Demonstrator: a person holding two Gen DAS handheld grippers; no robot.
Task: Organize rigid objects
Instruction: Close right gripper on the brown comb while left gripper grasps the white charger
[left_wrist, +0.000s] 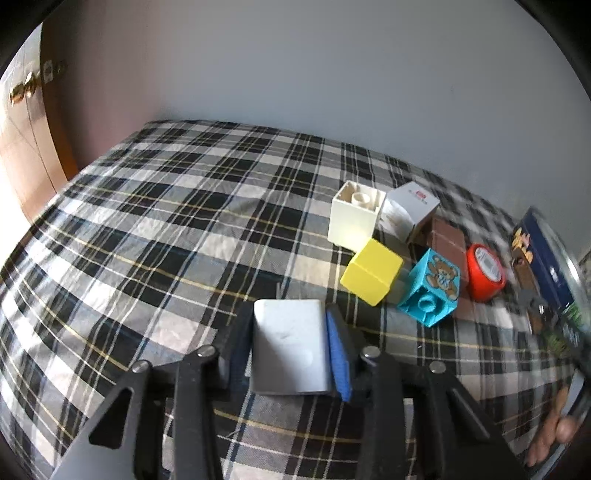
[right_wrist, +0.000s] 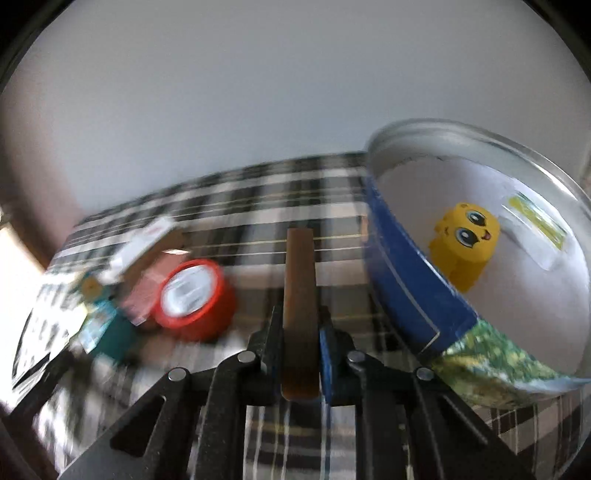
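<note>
My left gripper (left_wrist: 290, 347) is shut on a white rectangular block (left_wrist: 290, 347), held just above the plaid cloth. Beyond it to the right lie a yellow cube (left_wrist: 371, 271), a cream hollow brick (left_wrist: 354, 218), a white box (left_wrist: 410, 208), a teal teddy-bear brick (left_wrist: 432, 288), a brown block (left_wrist: 448, 240) and a red tape roll (left_wrist: 484, 271). My right gripper (right_wrist: 299, 332) is shut on a thin brown flat piece (right_wrist: 299, 295) standing on edge between the pads. To its right a round blue-walled container (right_wrist: 417, 291) holds a yellow face brick (right_wrist: 463, 242).
The plaid cloth (left_wrist: 166, 221) covers the surface up to a pale wall. A wooden door with a brass knob (left_wrist: 22, 90) stands at far left. The red tape roll (right_wrist: 194, 299) and blurred blocks lie left of the right gripper. A hand (left_wrist: 554, 439) shows at the lower right.
</note>
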